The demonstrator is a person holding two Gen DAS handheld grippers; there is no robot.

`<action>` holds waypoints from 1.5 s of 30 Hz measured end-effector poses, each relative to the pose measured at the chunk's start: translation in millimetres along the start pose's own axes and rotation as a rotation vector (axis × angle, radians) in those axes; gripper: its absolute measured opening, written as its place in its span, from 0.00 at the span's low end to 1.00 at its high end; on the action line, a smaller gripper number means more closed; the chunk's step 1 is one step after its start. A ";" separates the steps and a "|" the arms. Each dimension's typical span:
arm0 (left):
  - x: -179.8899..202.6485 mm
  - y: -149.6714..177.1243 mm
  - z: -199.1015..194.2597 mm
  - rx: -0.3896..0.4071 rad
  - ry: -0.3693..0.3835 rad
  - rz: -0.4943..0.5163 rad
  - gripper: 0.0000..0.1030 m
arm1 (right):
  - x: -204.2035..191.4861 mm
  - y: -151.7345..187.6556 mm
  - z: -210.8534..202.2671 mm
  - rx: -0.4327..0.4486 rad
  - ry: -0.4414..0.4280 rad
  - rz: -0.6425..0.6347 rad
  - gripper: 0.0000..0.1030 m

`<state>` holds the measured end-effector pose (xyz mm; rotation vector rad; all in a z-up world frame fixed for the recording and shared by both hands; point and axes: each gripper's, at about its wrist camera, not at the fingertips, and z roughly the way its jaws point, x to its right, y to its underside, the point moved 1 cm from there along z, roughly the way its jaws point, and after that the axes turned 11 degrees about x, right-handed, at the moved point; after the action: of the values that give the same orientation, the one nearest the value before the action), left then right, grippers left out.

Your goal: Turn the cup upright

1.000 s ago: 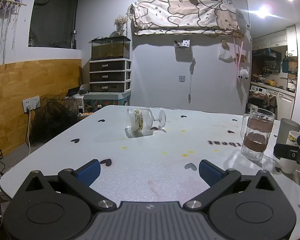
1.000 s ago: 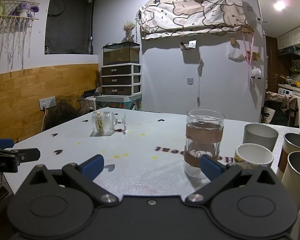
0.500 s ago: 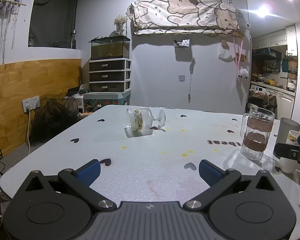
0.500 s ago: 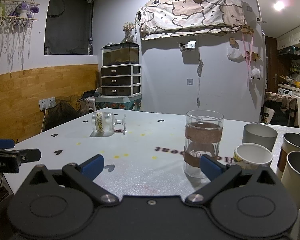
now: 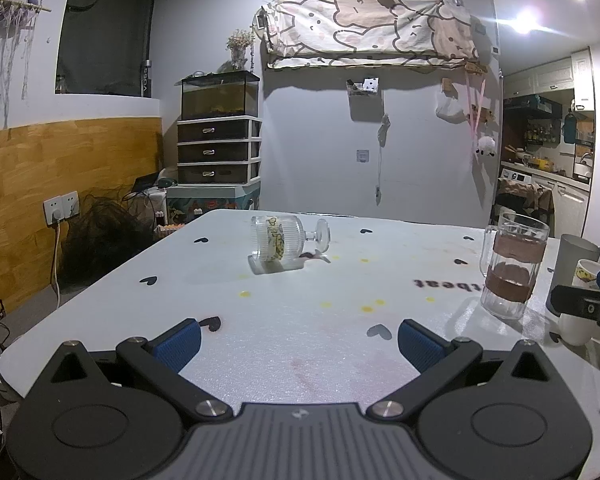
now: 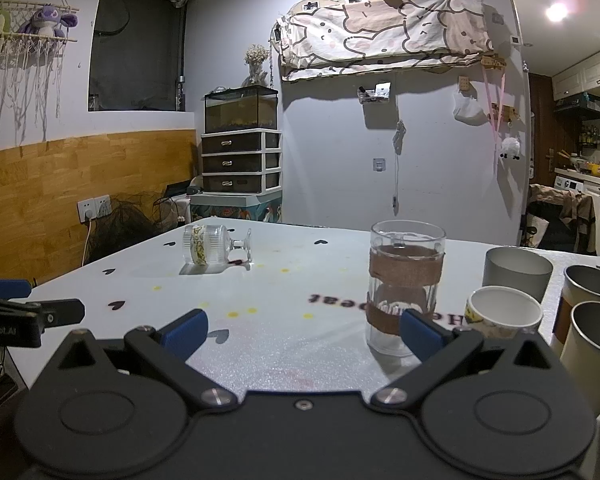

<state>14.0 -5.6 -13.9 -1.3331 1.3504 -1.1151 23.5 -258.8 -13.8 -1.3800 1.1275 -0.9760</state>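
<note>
Cup [image 5: 286, 238] lies on its side on the desk [image 5: 300, 320]. Both grippers' jaws stand apart, holding nothing.

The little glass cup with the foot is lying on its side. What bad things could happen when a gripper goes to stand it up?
The stemmed glass cup is round and ribbed, so it might roll away or slip.

The tall banded glass stands close to the right gripper; a careless reach could topple it.

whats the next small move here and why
Probably ease the left gripper forward toward the goblet. The goblet lies on its side across the table, nearly straight ahead of the open left fingers, which hold nothing; the tall glass stands before the right gripper.
</note>
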 end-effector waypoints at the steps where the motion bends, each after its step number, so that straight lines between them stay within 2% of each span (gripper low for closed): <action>1: -0.2 -0.3 0.0 0.000 0.000 0.000 1.00 | 0.8 0.2 0.2 0.000 0.000 0.000 1.00; 9: 0.4 2.2 0.9 -0.002 0.002 -0.005 1.00 | -5.8 -11.0 -7.3 0.014 -0.031 -0.047 1.00; 15: -13.5 9.4 3.8 -0.001 0.002 -0.041 1.00 | -35.2 -28.3 15.1 0.021 -0.108 -0.218 1.00; 20: -34.9 13.9 4.2 0.029 -0.030 -0.072 1.00 | -65.9 -42.2 62.3 0.030 -0.202 -0.357 1.00; 25: -64.2 17.6 6.1 0.030 -0.071 -0.109 1.00 | -93.5 -45.0 127.3 -0.039 -0.243 -0.440 1.00; 30: -91.2 22.6 7.5 0.022 -0.113 -0.138 1.00 | -121.1 -42.1 191.3 -0.113 -0.285 -0.437 0.94; 36: -121.9 33.4 9.3 0.003 -0.167 -0.157 1.00 | -138.5 -42.0 264.8 -0.150 -0.235 -0.393 0.86; 39: -136.8 39.4 12.3 -0.011 -0.183 -0.175 1.00 | -152.5 -41.3 290.0 -0.137 -0.264 -0.507 0.86; 45: -158.5 49.1 22.3 -0.051 -0.198 -0.209 1.00 | -178.8 -22.0 332.5 -0.235 -0.366 -0.774 0.86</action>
<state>28.0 153.2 -65.0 -1.6061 1.1209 -1.0596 308.4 -10.3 -24.5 -2.1599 0.4237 -1.0676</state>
